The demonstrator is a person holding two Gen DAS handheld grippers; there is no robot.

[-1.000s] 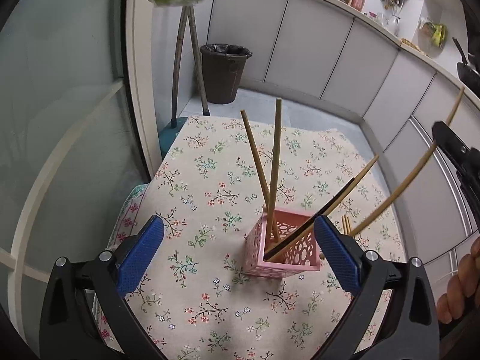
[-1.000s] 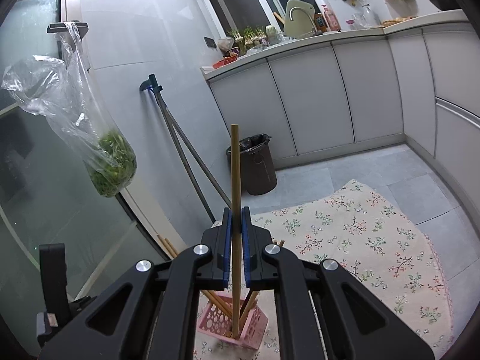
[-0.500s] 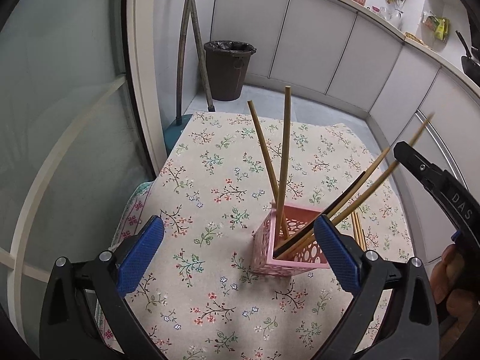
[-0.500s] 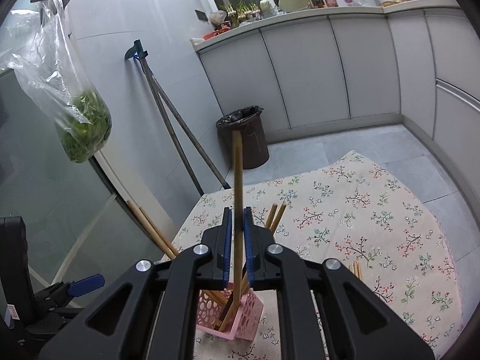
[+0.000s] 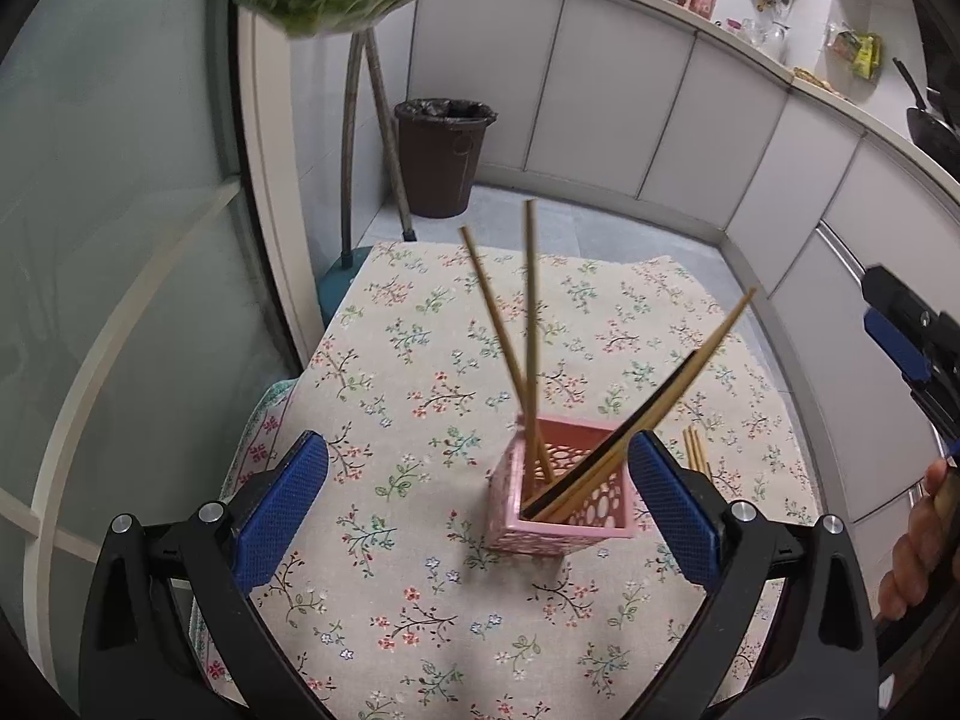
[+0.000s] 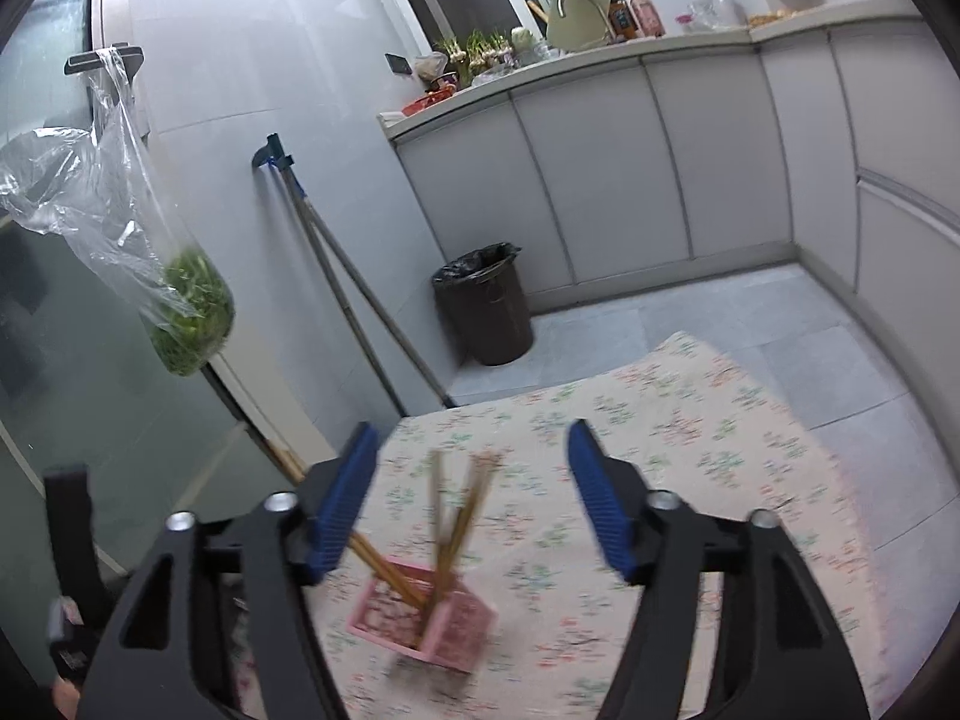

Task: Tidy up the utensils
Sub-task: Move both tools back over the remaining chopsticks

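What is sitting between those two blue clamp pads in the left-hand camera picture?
In the left wrist view, the pink holder with chopsticks standing in it sits on the floral cloth between the left gripper's open pads, near the right one, untouched.

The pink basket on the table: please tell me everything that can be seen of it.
The pink basket is a small square box, plastic by its look, with round holes in its walls and an open top. It stands upright on the floral tablecloth. Several wooden chopsticks and one dark one lean in it against its rim and stick out above. More chopsticks lie beside it. No jaws touch it.
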